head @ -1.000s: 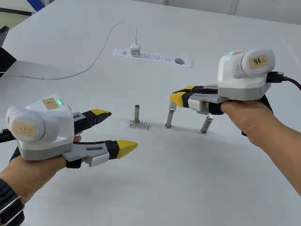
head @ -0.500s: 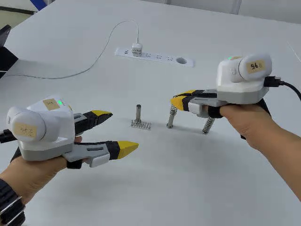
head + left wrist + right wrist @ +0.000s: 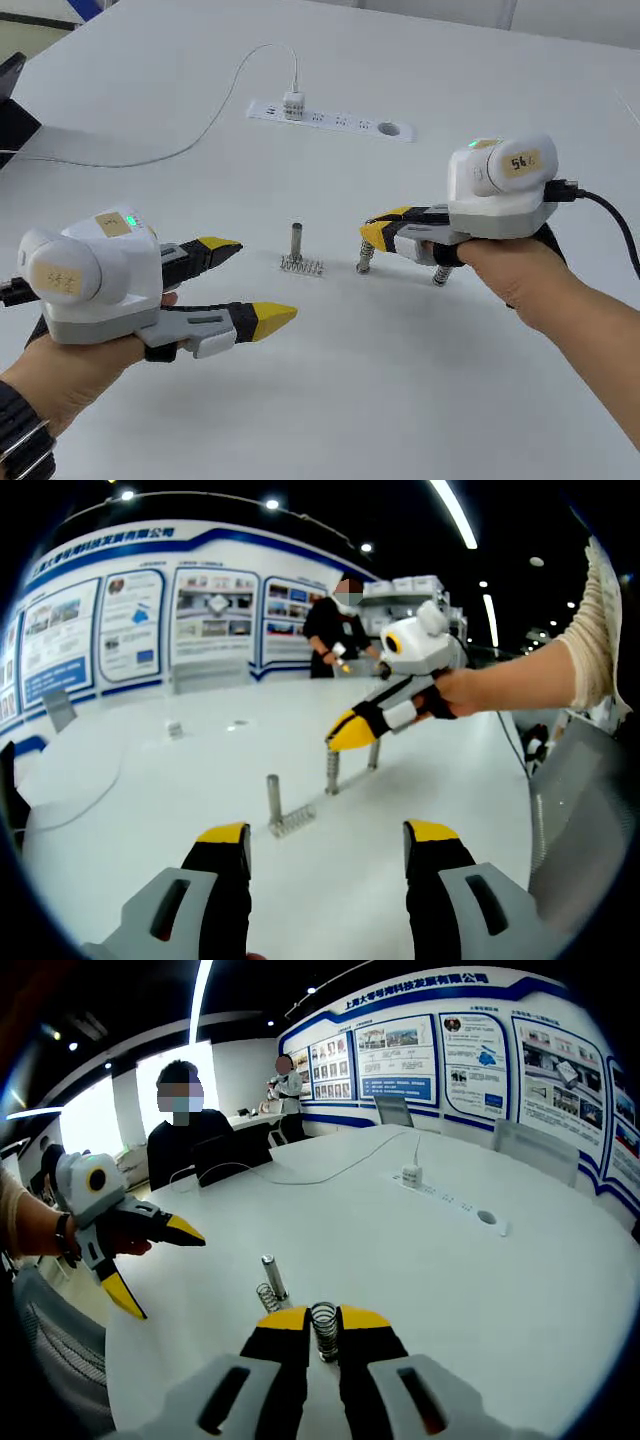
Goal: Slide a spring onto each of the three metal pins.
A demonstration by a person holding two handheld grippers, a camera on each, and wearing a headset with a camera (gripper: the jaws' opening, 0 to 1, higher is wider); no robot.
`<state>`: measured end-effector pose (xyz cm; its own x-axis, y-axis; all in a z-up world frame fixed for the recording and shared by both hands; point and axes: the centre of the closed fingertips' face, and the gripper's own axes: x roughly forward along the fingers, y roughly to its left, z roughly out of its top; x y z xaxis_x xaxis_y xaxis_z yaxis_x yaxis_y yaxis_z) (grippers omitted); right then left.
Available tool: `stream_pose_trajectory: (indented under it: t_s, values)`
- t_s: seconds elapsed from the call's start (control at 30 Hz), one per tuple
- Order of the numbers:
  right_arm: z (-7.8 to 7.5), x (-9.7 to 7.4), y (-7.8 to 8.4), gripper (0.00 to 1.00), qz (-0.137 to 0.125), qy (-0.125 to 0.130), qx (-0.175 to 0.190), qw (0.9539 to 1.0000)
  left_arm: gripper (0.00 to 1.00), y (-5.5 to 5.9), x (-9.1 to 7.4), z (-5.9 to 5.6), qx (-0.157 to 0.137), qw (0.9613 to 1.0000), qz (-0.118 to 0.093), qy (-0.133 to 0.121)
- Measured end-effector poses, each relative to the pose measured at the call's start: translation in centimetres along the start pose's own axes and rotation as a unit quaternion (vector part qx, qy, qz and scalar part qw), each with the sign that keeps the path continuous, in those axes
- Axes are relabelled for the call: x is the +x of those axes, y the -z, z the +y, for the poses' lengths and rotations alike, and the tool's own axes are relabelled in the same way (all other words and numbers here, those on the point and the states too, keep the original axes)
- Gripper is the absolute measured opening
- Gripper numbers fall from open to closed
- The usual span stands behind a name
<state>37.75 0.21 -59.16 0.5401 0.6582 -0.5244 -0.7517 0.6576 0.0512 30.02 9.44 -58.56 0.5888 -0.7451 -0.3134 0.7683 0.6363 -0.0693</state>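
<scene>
The right gripper [image 3: 378, 233] pinches a spring [image 3: 323, 1322] down over the middle pin [image 3: 364, 260]; the far-right pin [image 3: 441, 274] already wears one. The left gripper [image 3: 262, 280] hovers, jaws spread. Next, probably, the loose spring [image 3: 300, 265] lying beside the bare pin [image 3: 296, 240] needs lifting and lining up end-on.

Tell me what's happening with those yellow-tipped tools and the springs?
Left hand-held gripper open, empty. Right hand-held gripper shut on spring on middle pin. Leftmost pin bare, loose spring beside it. Nothing in the way.
</scene>
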Motion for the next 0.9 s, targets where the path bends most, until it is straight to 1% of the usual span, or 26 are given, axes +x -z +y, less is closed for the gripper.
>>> stream_pose_trajectory:
  t_s: [0.1, 0.4, 0.5, 0.53, 0.7, 0.8, 0.87, 0.9]
  values:
    - [0.0, 0.2, 0.3, 0.11, 0.007, 0.001, -0.005, 1.0000, 0.63, 0.0, 0.0, 0.0, 0.000, 1.0000, 0.000, 0.000]
    - [-0.4, 0.9, 1.6, 0.12, 0.029, 0.004, -0.003, 0.9996, 0.63, 0.0, -0.1, -0.1, -0.002, 1.0000, 0.000, -0.001]
    - [-0.3, 1.0, 1.9, 0.12, 0.035, 0.004, -0.003, 0.9994, 0.63, 0.1, -0.1, -0.1, -0.003, 1.0000, 0.000, -0.001]
    - [-0.4, 1.0, 2.0, 0.12, 0.032, 0.004, -0.003, 0.9995, 0.63, 0.1, -0.1, 0.0, -0.003, 1.0000, 0.000, -0.002]
    - [-0.5, 1.0, 2.0, 0.12, 0.034, 0.004, -0.003, 0.9994, 0.63, 0.1, -0.1, 0.1, -0.003, 1.0000, -0.001, -0.003]
    - [-0.5, 0.7, 1.8, 0.18, 0.027, 0.008, -0.007, 0.9996, 0.63, 0.1, -0.1, 0.1, -0.003, 1.0000, -0.001, -0.003]
    - [-0.3, 0.3, 1.5, 0.18, 0.022, 0.007, -0.008, 0.9997, 0.63, 0.1, -0.1, 0.0, -0.003, 1.0000, -0.002, -0.002]
    - [-0.2, 0.2, 1.2, 0.19, 0.019, 0.008, -0.014, 0.9997, 0.63, 0.0, -0.1, 0.0, -0.003, 1.0000, -0.001, -0.002]
